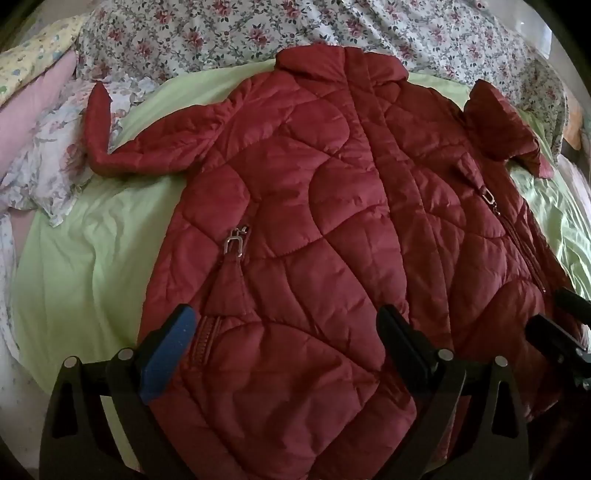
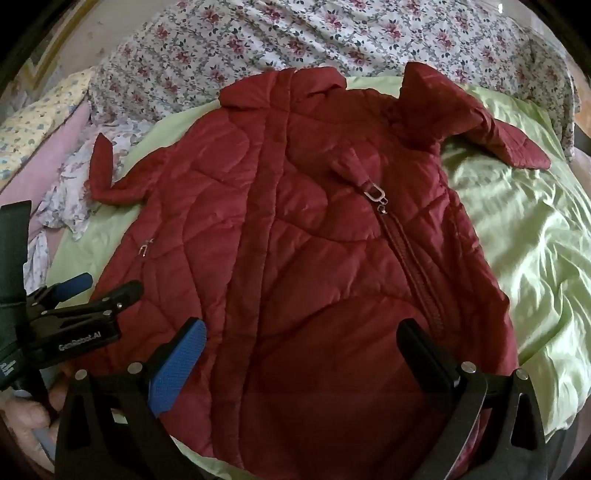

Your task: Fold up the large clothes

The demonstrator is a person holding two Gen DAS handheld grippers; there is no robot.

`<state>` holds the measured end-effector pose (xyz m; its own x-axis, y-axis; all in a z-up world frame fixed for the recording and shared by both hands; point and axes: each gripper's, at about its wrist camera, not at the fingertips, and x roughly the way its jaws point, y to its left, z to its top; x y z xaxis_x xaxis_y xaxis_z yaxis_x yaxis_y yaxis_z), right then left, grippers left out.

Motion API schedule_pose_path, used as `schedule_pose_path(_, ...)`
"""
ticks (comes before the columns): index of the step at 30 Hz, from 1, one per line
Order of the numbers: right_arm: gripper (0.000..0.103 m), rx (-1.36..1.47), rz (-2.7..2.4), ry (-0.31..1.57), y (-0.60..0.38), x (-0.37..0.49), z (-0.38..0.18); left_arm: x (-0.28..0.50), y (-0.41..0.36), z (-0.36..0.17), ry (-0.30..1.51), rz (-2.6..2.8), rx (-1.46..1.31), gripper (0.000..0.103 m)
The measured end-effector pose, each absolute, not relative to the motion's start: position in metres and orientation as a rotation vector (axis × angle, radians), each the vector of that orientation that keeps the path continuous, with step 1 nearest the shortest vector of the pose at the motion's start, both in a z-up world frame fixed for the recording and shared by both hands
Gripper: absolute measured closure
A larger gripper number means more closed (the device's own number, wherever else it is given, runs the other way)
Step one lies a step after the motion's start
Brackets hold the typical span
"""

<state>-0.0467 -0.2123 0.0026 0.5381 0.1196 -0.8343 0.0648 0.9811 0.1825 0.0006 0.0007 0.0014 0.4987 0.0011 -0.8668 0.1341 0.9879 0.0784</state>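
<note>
A dark red quilted jacket lies front up, spread on a light green sheet. Its collar points away from me and both sleeves stick out to the sides. It also shows in the right wrist view. My left gripper is open, hovering over the hem on the jacket's left half. My right gripper is open over the hem on the right half, near the pocket zip. The left gripper also shows at the left edge of the right wrist view.
A floral quilt is bunched along the far side of the bed. Pink and floral pillows lie at the left. More green sheet spreads to the right of the jacket.
</note>
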Motion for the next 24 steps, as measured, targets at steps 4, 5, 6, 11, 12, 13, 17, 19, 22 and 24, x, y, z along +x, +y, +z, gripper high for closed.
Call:
schedule_pose_path(4,0.000,0.203,0.033,1.005,-0.2127,-0.0474,0.0036,0.0033,0.0030,0.0030,1.045,-0.079,0.138,0.003)
schedule_pose_path(5,0.000,0.204,0.034,1.004,-0.2126,-0.0475,0.0037,0.0036,0.0031,0.0044,1.044,-0.078,0.138,0.003)
schedule_pose_path(6,0.000,0.205,0.033,1.004,-0.2124,-0.0476,0.0038,0.0047,0.0033,0.0050,1.046,-0.078,0.136,0.003)
schedule_pose_path(11,0.000,0.203,0.038,0.999,-0.2141,-0.0481,0.0081,0.0023,0.0036,0.0049,1.049,-0.085,0.141,0.003)
schedule_pose_path(12,0.000,0.203,0.038,0.999,-0.2135,-0.0474,0.0081,0.0025,0.0036,0.0053,1.049,-0.085,0.141,0.003)
schedule_pose_path(13,0.000,0.205,0.039,0.998,-0.2126,-0.0481,0.0071,0.0023,0.0033,0.0052,1.049,-0.084,0.143,0.003)
schedule_pose_path(17,0.000,0.206,0.041,0.992,-0.2116,-0.0483,0.0058,0.0020,0.0028,0.0048,1.051,-0.082,0.142,0.003)
schedule_pose_path(19,0.000,0.204,0.039,0.994,-0.2109,-0.0482,0.0053,0.0017,0.0019,0.0040,1.053,-0.084,0.137,0.003)
schedule_pose_path(22,0.000,0.209,0.042,0.995,-0.2095,-0.0495,0.0053,0.0017,0.0016,0.0040,1.054,-0.084,0.137,0.003)
schedule_pose_path(24,0.000,0.213,0.046,0.993,-0.2098,-0.0492,0.0062,0.0016,0.0012,0.0039,1.054,-0.084,0.137,0.003)
